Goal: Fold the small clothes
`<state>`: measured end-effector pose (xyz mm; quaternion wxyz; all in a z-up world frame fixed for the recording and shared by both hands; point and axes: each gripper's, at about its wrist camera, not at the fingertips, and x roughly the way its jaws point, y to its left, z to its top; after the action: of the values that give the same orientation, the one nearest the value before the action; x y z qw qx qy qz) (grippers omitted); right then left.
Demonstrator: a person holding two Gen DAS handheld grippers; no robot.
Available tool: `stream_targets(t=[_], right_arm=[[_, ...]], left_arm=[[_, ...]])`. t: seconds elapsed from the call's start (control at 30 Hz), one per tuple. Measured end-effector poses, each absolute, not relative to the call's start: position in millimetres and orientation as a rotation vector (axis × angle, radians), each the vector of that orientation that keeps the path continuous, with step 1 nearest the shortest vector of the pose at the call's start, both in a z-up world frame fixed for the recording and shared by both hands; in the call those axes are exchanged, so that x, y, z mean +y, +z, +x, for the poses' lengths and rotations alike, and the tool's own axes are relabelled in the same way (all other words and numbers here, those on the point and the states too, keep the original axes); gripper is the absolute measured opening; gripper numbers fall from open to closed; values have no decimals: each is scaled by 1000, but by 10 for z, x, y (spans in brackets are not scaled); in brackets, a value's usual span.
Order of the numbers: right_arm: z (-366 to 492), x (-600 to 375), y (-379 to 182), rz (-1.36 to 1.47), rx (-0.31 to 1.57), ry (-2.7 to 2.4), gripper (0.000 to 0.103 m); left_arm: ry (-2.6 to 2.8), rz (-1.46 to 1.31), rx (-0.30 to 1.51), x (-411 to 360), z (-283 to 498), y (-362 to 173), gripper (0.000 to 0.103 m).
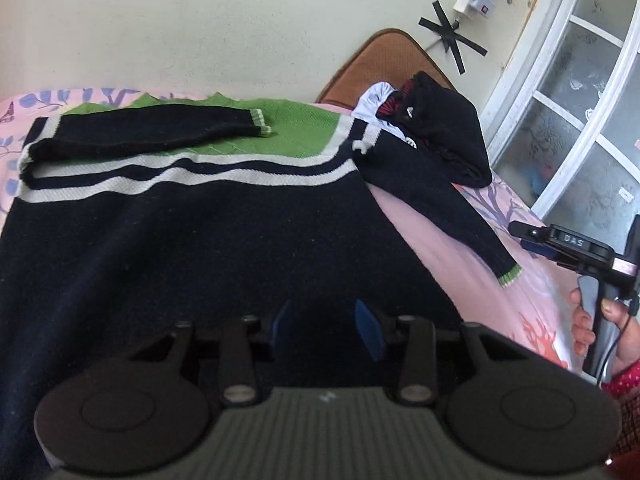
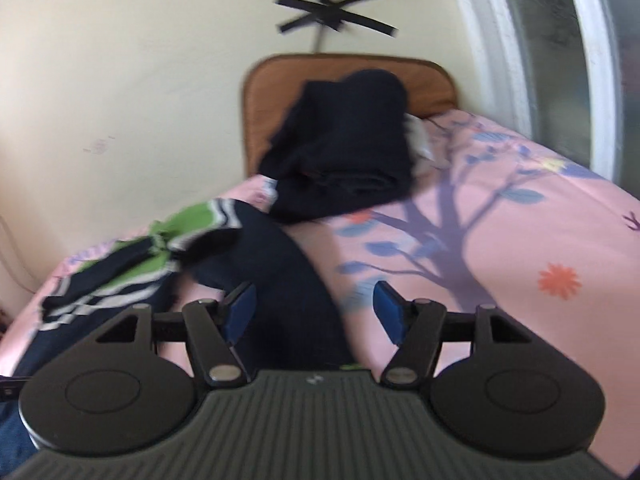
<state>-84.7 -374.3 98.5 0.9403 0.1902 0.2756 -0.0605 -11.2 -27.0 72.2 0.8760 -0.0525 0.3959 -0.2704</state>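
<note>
A navy sweater [image 1: 192, 248] with white stripes and a green yoke lies flat on the pink bedsheet [image 1: 432, 240]. One sleeve is folded across the green part. The other sleeve [image 1: 460, 224] stretches out to the right and ends in a green cuff [image 1: 510, 276]. My left gripper [image 1: 326, 320] hovers open over the sweater's lower body, nothing between its blue pads. My right gripper [image 2: 316, 304] is open above the stretched sleeve [image 2: 280, 280], whose navy cloth runs under the gap without being pinched. It also shows at the right edge of the left wrist view as the right gripper [image 1: 524, 236], held by a hand.
A pile of dark clothes [image 2: 340, 152] with some white cloth sits at the head of the bed, against a brown cushion [image 2: 272, 80]. A cream wall with black tape crosses stands behind it. A white-framed window [image 1: 580, 100] is on the right. The sheet [image 2: 520, 240] has a tree print.
</note>
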Motion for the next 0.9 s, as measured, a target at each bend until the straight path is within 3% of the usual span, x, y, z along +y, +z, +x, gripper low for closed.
stream_targets(t=[0.2, 0.27, 0.33, 0.37, 0.5, 0.63, 0.9], right_arm=[[-685, -3640, 795, 352, 607, -39, 66], [-641, -3526, 780, 280, 615, -11, 52], [-606, -3438, 796, 211, 635, -15, 15], [-601, -3454, 821, 237, 648, 9, 11], [-530, -3522, 1102, 354, 626, 82, 10], [-267, -3419, 1730, 459, 511, 260, 10], [1032, -2208, 2641, 294, 458, 510, 10]], left_arm=[[-532, -168, 873, -134, 85, 711, 37], [-523, -187, 877, -85, 176, 719, 37], [-505, -189, 866, -52, 288, 737, 37], [-495, -189, 859, -36, 344, 748, 37], [-436, -204, 826, 90, 678, 802, 41], [-367, -287, 771, 325, 1100, 822, 45], [-227, -503, 743, 1014, 1505, 541, 46]])
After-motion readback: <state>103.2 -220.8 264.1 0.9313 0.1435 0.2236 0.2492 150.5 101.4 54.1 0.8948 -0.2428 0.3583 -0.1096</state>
